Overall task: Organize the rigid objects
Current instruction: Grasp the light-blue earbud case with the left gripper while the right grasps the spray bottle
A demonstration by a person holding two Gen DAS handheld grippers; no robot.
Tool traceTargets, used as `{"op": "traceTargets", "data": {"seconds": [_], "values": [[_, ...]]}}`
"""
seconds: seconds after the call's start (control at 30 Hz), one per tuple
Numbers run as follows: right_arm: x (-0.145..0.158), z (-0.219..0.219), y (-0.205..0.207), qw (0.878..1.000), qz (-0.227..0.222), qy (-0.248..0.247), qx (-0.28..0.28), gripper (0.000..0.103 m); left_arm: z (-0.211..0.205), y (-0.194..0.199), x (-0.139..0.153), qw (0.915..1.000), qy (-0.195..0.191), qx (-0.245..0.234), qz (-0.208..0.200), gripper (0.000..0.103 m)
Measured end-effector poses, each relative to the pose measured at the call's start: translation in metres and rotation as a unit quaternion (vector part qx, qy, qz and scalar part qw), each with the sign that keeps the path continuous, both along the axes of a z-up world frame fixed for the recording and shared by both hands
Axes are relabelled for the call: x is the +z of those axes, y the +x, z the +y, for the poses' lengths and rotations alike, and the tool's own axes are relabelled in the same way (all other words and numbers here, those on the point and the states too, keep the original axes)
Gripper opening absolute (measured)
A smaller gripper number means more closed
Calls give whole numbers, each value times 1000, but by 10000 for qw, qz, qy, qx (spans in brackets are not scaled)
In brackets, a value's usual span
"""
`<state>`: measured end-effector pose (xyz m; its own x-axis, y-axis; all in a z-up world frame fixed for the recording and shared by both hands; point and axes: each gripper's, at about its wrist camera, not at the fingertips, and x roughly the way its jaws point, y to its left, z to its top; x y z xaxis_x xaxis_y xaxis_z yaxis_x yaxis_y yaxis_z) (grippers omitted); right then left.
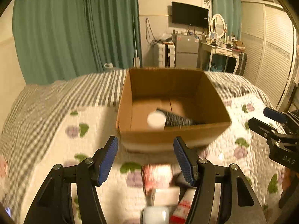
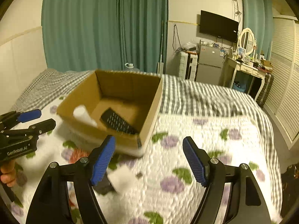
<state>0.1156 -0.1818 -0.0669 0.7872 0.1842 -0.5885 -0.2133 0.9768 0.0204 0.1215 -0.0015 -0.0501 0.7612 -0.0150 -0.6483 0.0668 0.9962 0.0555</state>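
Note:
An open cardboard box [image 1: 168,82] stands on the flowered quilt [image 1: 56,140]. Inside it lie a black remote [image 1: 177,120] and a white cylinder [image 1: 156,120]. My left gripper [image 1: 145,145] hangs open just short of the box's near wall, with nothing between its pads. Under it on the quilt lie a red-and-white box [image 1: 157,175], a white box [image 1: 166,196], a white rounded item [image 1: 156,214] and a red-and-white tube [image 1: 184,205]. My right gripper [image 2: 149,143] is open and empty by the box's [image 2: 127,85] near right corner. A blurred white item [image 2: 123,179] and a black one [image 2: 103,184] lie below it.
The bed's striped cover [image 2: 196,97] runs behind the box. A fridge [image 1: 186,50], a dressing table [image 1: 220,52] and slatted wardrobe doors [image 2: 284,93] stand beyond the bed. Green curtains [image 1: 74,37] hang at the back. A hand [image 2: 7,173] holds the left gripper [image 2: 46,118].

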Motion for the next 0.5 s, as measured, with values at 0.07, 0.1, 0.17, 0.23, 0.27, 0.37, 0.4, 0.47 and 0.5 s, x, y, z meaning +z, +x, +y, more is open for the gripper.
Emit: {"op": "traceTargets", "data": {"seconds": [0.07,0.1,0.17,0.23,0.27,0.37,0.4,0.47,0.5], "values": [[-13,1,-9,9999,143,35,52,75,3,-8,-13,9999,12,0,121,65],[-18,2,-13,9998,203,22,73,75,3,-11,-18,9999,30,2,158,65],[-28,7,-16,9994,324,-65,129,75,4,-18,-32,9996,53,-8,293,65],[-31,8,-14,9991,383,-105,143,75,3,-23,-48,9987,13,-54,499,65],[-33,9,-16,9991,389,-102,154,76,2,-26,-57,9979,-21,-91,636,65],[-38,8,-16,9989,431,-90,162,76,-4,-30,-89,9919,44,-181,1253,65],[-39,8,-16,9988,453,-81,163,76,-5,-31,-98,9895,108,-139,1437,65],[-42,6,-15,9985,514,-48,162,76,-4,-36,-113,9858,176,-43,1671,65],[-43,5,-14,9983,552,-31,163,76,-2,-38,-114,9861,138,-35,1653,65]]}}
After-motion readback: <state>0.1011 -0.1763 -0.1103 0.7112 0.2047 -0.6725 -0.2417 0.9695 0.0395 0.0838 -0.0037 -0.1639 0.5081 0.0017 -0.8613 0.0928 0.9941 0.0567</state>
